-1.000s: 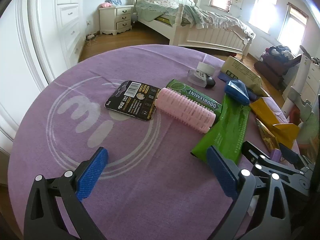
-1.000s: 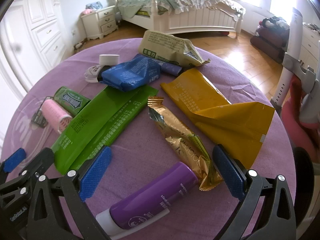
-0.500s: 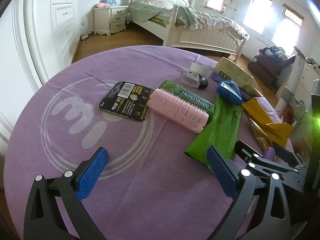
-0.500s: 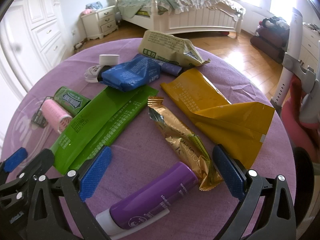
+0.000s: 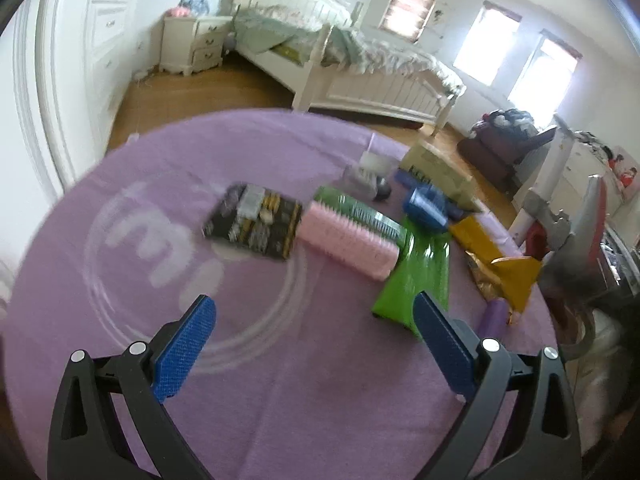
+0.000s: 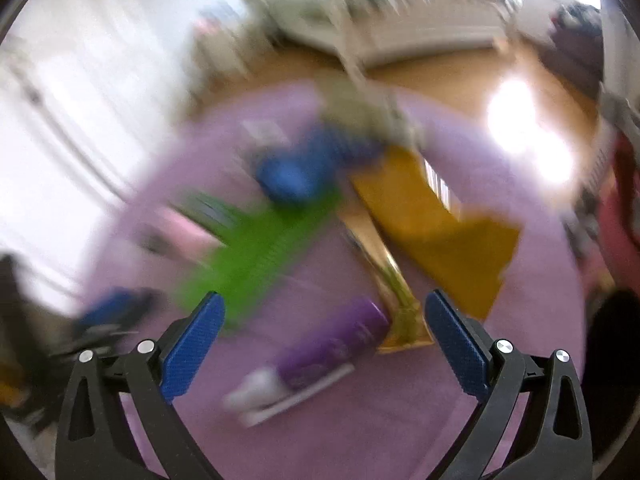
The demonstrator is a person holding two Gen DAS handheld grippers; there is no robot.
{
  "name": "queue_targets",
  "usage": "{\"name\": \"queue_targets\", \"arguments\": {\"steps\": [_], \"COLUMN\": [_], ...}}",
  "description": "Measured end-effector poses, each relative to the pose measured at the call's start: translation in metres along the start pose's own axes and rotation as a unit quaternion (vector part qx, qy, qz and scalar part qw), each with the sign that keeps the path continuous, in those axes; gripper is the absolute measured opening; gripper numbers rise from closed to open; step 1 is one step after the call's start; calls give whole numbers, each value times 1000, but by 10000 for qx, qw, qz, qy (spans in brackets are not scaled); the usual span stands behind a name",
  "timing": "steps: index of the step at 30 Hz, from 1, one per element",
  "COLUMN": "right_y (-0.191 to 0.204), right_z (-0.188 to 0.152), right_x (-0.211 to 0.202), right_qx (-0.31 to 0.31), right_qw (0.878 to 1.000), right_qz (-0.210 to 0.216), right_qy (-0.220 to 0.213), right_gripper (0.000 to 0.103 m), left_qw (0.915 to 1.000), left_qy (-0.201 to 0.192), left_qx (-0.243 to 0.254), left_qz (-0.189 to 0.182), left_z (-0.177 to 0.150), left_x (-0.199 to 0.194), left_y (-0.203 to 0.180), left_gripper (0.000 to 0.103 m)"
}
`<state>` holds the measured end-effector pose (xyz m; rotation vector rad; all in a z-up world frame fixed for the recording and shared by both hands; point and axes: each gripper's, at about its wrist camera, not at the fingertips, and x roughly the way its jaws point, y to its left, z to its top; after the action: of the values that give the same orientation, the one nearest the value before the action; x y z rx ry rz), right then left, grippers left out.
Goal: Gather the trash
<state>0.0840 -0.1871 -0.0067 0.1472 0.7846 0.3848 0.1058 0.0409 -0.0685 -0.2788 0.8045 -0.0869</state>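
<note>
Trash lies on a round purple-covered table [image 5: 120, 240]: a black card pack [image 5: 254, 222], a pink roller [image 5: 348, 242], a long green wrapper [image 5: 416, 276], a blue packet [image 5: 426, 206], a yellow bag [image 5: 500, 256] and a purple tube [image 5: 494, 316]. My left gripper [image 5: 312, 340] is open and empty above the near cloth. In the blurred right wrist view, my right gripper [image 6: 324, 342] is open and empty above the purple tube [image 6: 332, 350], with the gold wrapper [image 6: 394, 280], yellow bag [image 6: 444, 232] and green wrapper [image 6: 256, 252] beyond.
A beige bag [image 5: 436, 164] and a white tape roll [image 5: 374, 160] lie at the table's far side. A white bed [image 5: 352, 76], a nightstand [image 5: 196, 46] and wardrobe doors [image 5: 72, 80] stand behind. A white and red stand [image 5: 540, 216] is right of the table.
Both grippers have risen and pulled back from the table, so the trash looks smaller. The right wrist view is now strongly blurred by motion. Both grippers stay open.
</note>
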Motion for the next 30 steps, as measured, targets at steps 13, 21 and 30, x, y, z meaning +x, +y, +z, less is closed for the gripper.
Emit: {"name": "queue_targets", "arguments": {"steps": [13, 21, 30], "right_y": [-46, -33, -69], "right_z": [65, 55, 53], "right_x": [89, 153, 130], "right_qx": [-468, -1877, -528], "right_qw": [9984, 9716, 9971], "right_qz": [-261, -1418, -539], "right_qy": [182, 246, 124], "right_gripper": [99, 95, 92], "left_qw": [9969, 9959, 9966], "left_qy": [434, 440, 381], "left_qx": [633, 776, 724], "left_qz": [200, 138, 62], "left_z": [37, 37, 29], "left_x": [64, 67, 54], "left_y": [-16, -23, -27], "left_gripper": [98, 98, 97]}}
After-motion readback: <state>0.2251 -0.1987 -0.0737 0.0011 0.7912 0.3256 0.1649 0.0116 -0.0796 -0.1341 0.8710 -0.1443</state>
